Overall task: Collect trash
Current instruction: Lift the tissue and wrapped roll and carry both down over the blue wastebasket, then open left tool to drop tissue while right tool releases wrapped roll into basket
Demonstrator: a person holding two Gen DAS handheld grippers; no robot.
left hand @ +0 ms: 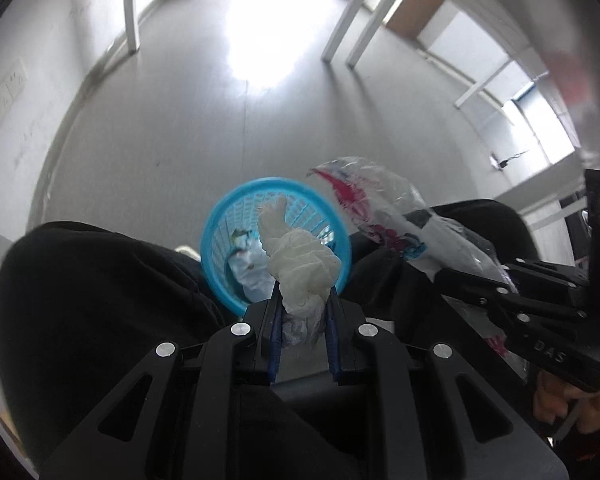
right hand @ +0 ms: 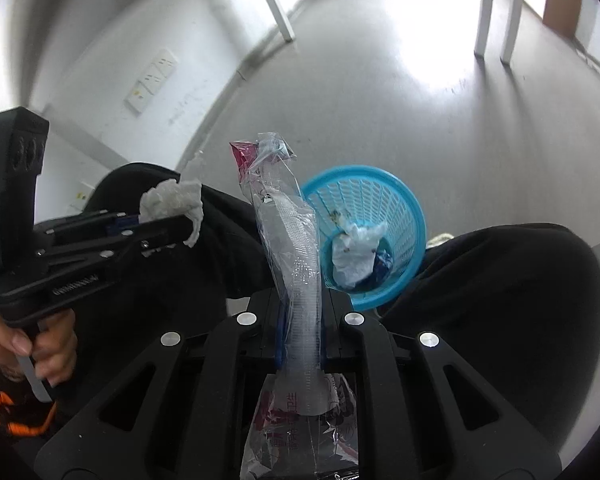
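Observation:
My left gripper [left hand: 303, 312] is shut on a crumpled white tissue [left hand: 300, 258] and holds it just above the near rim of a blue mesh basket [left hand: 220, 240]. My right gripper [right hand: 300, 320] is shut on a clear plastic wrapper [right hand: 296, 248] with red print; the wrapper stands upright to the left of the basket [right hand: 404, 208]. The basket sits on the floor between the person's knees and holds white paper [right hand: 354, 256] and a blue scrap. The right gripper [left hand: 496, 292] with its wrapper [left hand: 380, 208] shows in the left wrist view, and the left gripper [right hand: 172, 220] with the tissue [right hand: 172, 196] shows in the right wrist view.
The person's black-trousered knees [left hand: 92, 300] [right hand: 500, 300] flank the basket. Grey floor [left hand: 220, 112] stretches ahead. White table legs [left hand: 131, 8] [right hand: 482, 8] stand farther off. A white wall with sockets [right hand: 152, 80] is on the left.

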